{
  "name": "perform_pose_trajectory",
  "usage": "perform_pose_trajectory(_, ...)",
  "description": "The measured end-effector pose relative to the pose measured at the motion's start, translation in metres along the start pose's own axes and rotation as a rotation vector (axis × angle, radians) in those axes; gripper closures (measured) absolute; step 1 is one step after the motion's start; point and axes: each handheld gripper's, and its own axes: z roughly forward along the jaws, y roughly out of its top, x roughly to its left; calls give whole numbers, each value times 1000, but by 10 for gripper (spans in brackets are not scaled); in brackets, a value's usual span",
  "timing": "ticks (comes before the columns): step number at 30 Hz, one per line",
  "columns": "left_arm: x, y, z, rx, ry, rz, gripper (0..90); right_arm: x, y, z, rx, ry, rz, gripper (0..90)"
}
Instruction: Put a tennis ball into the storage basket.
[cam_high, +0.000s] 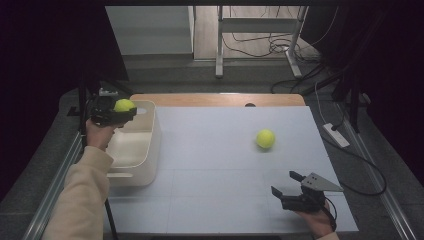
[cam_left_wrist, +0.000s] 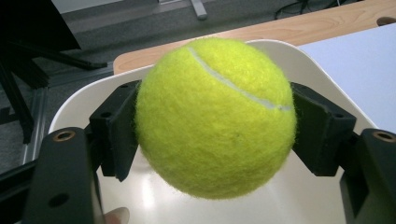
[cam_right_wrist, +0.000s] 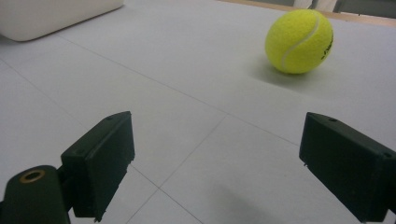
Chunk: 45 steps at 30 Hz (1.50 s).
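Left gripper (cam_high: 116, 114) clamped on one tennis ball (cam_left_wrist: 215, 116), over the white bin (cam_high: 146, 150).

Nearest me, my right gripper (cam_high: 286, 184) sits low over the table (cam_high: 210, 150) at its near right, jaws wide apart with nothing between them. Farther out, a second tennis ball (cam_high: 265, 138) lies loose on the table, well apart from those jaws. At far left, my held ball hangs above the bin's far end.
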Motion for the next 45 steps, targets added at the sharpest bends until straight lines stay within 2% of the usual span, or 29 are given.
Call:
perform_pose_trajectory(6, 1, 0, -1, -1, 1, -2, 263, 0, 0, 0, 1, 0, 0, 102)
perform_pose_trajectory(9, 1, 0, -2, -7, 22, -11, 257, 0, 0, 0, 0, -1, -1, 102)
perform_pose_trajectory(14, 0, 1, -10, -71, -9, -43, 182, 0, 0, -1, -2, -3, -2, 102)
perform_pose_trajectory(18, -2, 3, -18, -104, -23, -45, 115, 0, 0, -1, -2, -2, -2, 102)
perform_pose_trajectory(23, -7, 4, -26, -131, -63, -37, 88, 0, 0, 0, -2, -2, -2, 102)
perform_pose_trajectory(26, -11, 3, -31, -153, -113, -27, 87, 0, 0, 0, -3, -1, 0, 102)
perform_pose_trajectory(30, -17, 3, -36, -168, -144, -14, 88, 0, 1, 1, -7, 1, 2, 102)
perform_pose_trajectory(33, -23, 3, -39, -166, -202, 6, 83, -1, 1, 1, -7, 0, 3, 102)
perform_pose_trajectory(35, -28, 1, -43, -176, -218, 26, 82, -1, 1, 1, -8, 4, 4, 102)
perform_pose_trajectory(45, -45, -2, -54, -215, -286, 50, 82, -2, 2, 2, -15, 6, 11, 102)
